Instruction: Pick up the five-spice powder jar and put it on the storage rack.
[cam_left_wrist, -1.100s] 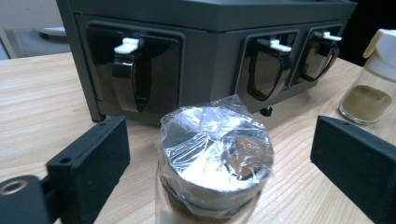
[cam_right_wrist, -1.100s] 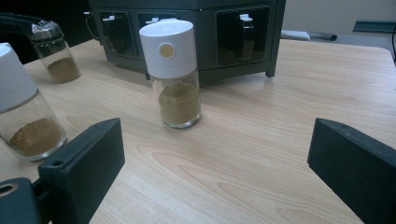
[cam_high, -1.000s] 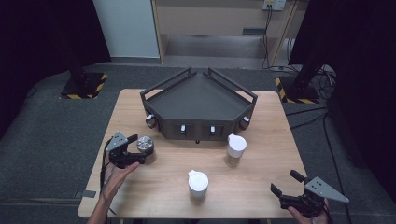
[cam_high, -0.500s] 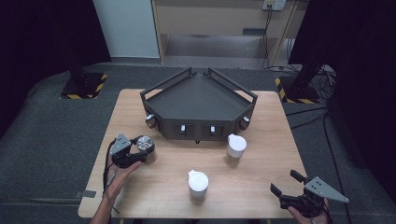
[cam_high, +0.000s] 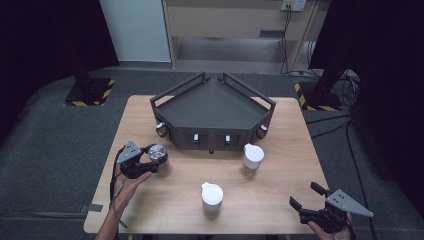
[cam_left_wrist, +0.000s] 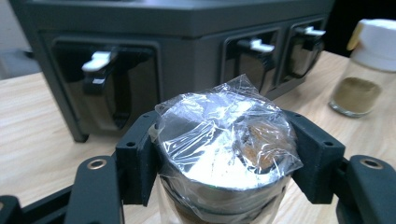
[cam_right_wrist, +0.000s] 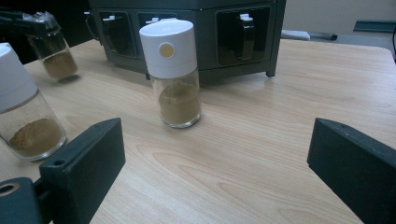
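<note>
Foil-capped jar (cam_high: 158, 156) — clamped in left gripper (cam_high: 145, 164) — wooden table (cam_high: 280, 165), dark room.

1. I see a worktop (cam_high: 150, 117) of pale wood, smooth, with a faint grain and a soft sheen.
2. My left tongs (cam_left_wrist: 224, 154) are matt black plastic, with brass-looking rivets.
3. The jar (cam_left_wrist: 224, 144) they clamp is clear glass, its shiny metal lid wrapped in crinkled glossy film.
4. The rack (cam_high: 215, 107) looks like matt dark-grey plastic with glossy black fronts.
5. Two shakers (cam_right_wrist: 173, 70) (cam_right_wrist: 25, 116) are clear glass with smooth white plastic caps.
</note>
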